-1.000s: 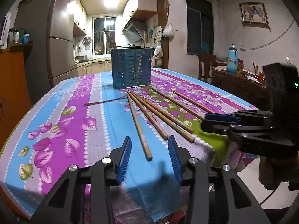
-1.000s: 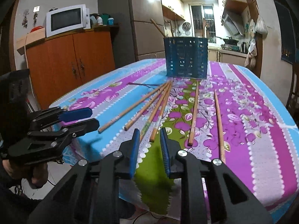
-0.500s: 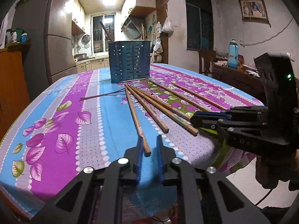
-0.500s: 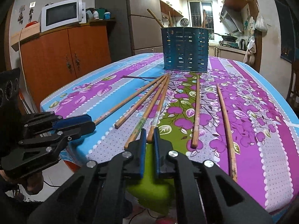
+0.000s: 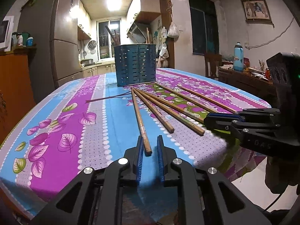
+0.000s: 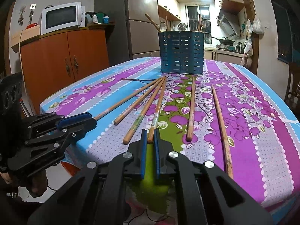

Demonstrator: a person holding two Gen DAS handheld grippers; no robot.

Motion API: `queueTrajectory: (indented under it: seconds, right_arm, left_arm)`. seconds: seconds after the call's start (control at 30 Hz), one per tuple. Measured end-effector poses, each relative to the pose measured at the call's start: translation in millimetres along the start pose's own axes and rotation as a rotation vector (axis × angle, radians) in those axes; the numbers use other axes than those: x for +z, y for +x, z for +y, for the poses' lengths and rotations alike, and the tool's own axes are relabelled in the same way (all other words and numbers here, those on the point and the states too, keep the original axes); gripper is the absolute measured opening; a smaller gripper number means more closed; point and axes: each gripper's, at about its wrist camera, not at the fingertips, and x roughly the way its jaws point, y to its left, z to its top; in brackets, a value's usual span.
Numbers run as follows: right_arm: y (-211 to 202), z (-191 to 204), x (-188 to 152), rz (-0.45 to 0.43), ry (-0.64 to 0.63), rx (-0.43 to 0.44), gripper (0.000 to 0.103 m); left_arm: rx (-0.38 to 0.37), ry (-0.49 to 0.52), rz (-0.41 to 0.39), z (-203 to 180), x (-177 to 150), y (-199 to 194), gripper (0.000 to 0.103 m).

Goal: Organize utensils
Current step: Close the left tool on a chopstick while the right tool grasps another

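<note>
Table point(image 5: 56, 123): covered in a floral cloth; likely a slightly giving, grippy surface, so sticks should not roll far.
Holder point(image 5: 136, 65): blue, perforated, upright at the far middle of the table, a few sticks already standing in it; probably rigid and steady enough to take drops without tipping.
Left gripper point(image 5: 149, 146): low at the near table edge; jaws just narrowed from wide, then eased out slightly. Near end of the end stick point(image 5: 139, 116) between the pads, against the left pad point(image 5: 139, 150), a gap showing on the other side, so not yet clamped.
Right gripper point(image 6: 150, 140): at the near edge too, fingers pressed in on the near tip of the fourth stick point(image 6: 159, 101).
Chopsticks point(image 6: 191, 108): six, flat on the cloth, fanned out from just before the holder towards the near edge.
Handling: light, stiff, thin wood, smooth and a bit slippery.
Hold: at the near end the long free length may droop or swivel between the pads.
Advice: squeeze firmly and lift slowly, tip kept up.
Risk: neighbours close by the far ends, easily nudged.
</note>
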Motion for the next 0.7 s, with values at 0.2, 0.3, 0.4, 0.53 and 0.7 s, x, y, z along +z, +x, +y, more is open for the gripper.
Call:
queueTrajectory:
  seconds: [0.2, 0.3, 0.4, 0.53, 0.7]
  right_arm:
    - [2.8, 2.5, 0.1, -0.017, -0.005, -0.009, 0.008]
    - [4.8, 3.7, 1.0, -0.023, -0.009, -0.011, 0.015]
    - [7.0, 6.1, 1.6, -0.026, -0.024, -0.012, 0.018]
    - [10.0, 5.9, 3.3, -0.029, -0.024, -0.013, 0.018]
    - [12.3, 6.6, 4.3, -0.032, -0.019, -0.02, 0.018]
  left_arm:
    - [0.012, 0.001, -0.028, -2.6, -1.3, 2.9, 0.02]
    - [0.025, 0.003, -0.041, -3.0, -2.6, 4.1, 0.028]
    - [0.03, -0.007, -0.052, 0.1, -4.5, 4.4, 0.035]
    - [0.031, -0.004, -0.063, 0.5, -5.0, 5.2, 0.035]
    - [0.028, -0.005, -0.076, 0.3, -5.8, 8.2, 0.035]
